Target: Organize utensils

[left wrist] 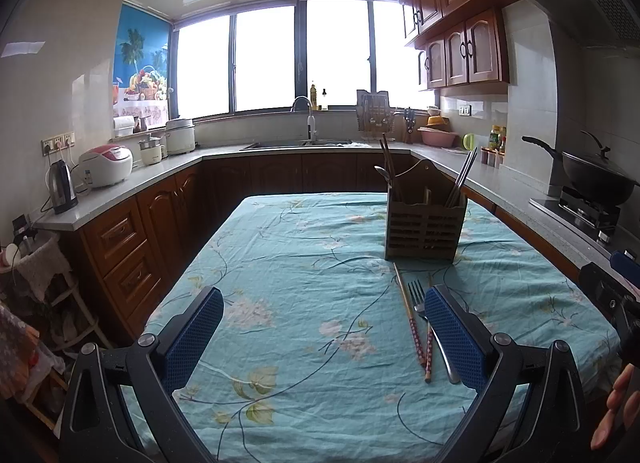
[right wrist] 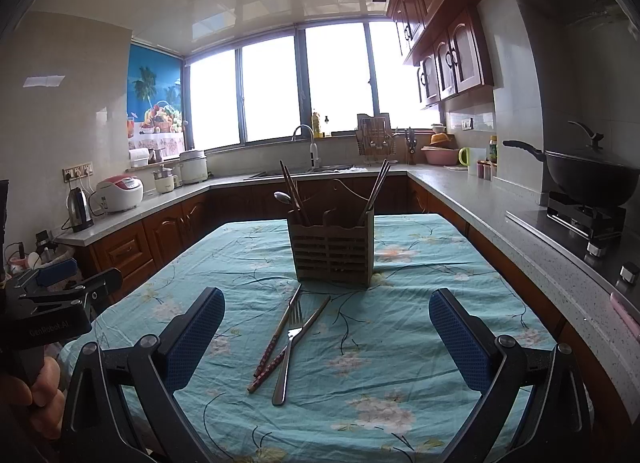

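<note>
A brown slatted utensil holder stands on the floral teal tablecloth; it holds chopsticks and a spoon. In front of it lie a metal fork and two chopsticks with red patterned handles, crossing each other. My left gripper is open and empty, with the loose utensils by its right finger. My right gripper is open and empty, with the fork and chopsticks lying between its fingers, nearer the left one.
Kitchen counters wrap around the table: kettle and rice cooker on the left, sink under the window, wok on the stove at right. The other gripper shows at each view's edge.
</note>
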`<move>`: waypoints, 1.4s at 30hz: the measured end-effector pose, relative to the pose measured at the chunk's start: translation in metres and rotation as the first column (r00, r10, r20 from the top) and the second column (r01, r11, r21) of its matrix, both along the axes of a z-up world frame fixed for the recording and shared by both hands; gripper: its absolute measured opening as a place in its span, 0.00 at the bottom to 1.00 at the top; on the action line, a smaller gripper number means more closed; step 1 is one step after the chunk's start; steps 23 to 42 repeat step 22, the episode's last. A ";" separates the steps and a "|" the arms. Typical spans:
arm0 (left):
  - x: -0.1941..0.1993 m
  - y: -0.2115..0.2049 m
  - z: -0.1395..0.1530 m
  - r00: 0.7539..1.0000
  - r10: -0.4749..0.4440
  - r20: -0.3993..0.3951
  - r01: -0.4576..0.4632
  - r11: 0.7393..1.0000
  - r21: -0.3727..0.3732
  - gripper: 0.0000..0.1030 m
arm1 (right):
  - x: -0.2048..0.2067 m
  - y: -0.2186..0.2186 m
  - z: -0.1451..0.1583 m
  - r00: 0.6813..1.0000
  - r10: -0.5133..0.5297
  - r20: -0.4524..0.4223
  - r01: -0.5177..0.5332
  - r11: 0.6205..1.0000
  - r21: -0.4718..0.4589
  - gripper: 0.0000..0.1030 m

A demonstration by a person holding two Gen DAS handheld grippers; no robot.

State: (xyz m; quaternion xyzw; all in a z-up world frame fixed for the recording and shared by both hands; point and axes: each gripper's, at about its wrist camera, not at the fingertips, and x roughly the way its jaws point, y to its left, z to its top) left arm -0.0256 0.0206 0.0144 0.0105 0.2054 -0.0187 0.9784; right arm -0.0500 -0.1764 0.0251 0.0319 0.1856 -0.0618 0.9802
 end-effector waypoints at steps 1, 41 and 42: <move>0.000 0.000 0.000 1.000 -0.001 0.000 0.001 1.000 -0.001 0.99 | 0.000 0.000 0.000 1.000 0.000 0.000 0.000 1.000 0.001 1.00; 0.014 -0.008 0.000 1.000 -0.016 -0.025 0.016 1.000 -0.007 0.99 | 0.010 -0.005 -0.003 1.000 -0.005 -0.019 0.006 1.000 0.010 1.00; 0.014 -0.008 0.000 1.000 -0.016 -0.025 0.016 1.000 -0.007 0.99 | 0.010 -0.005 -0.003 1.000 -0.005 -0.019 0.006 1.000 0.010 1.00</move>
